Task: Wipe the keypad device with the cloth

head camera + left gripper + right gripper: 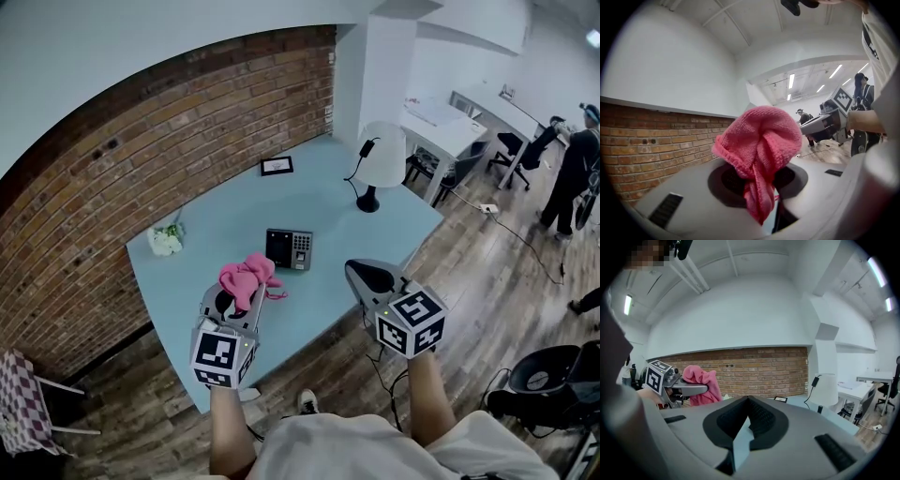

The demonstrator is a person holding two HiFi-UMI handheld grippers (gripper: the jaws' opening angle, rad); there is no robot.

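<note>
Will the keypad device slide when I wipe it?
Probably slides: the keypad device lies flat on the smooth table, nothing bracing it. Unlikely to tip, being low and wide. The bunched cloth in the left gripper looks soft, so pushes should be gentle.

The pink cloth [247, 277] is a nubbly terry weave; the pale-blue counter [309, 202] looks smooth and matt. The keypad device [289, 248] has a glossy plastic face, the wall [187, 122] is rough brick, the floor [487, 281] wood plank.
</note>
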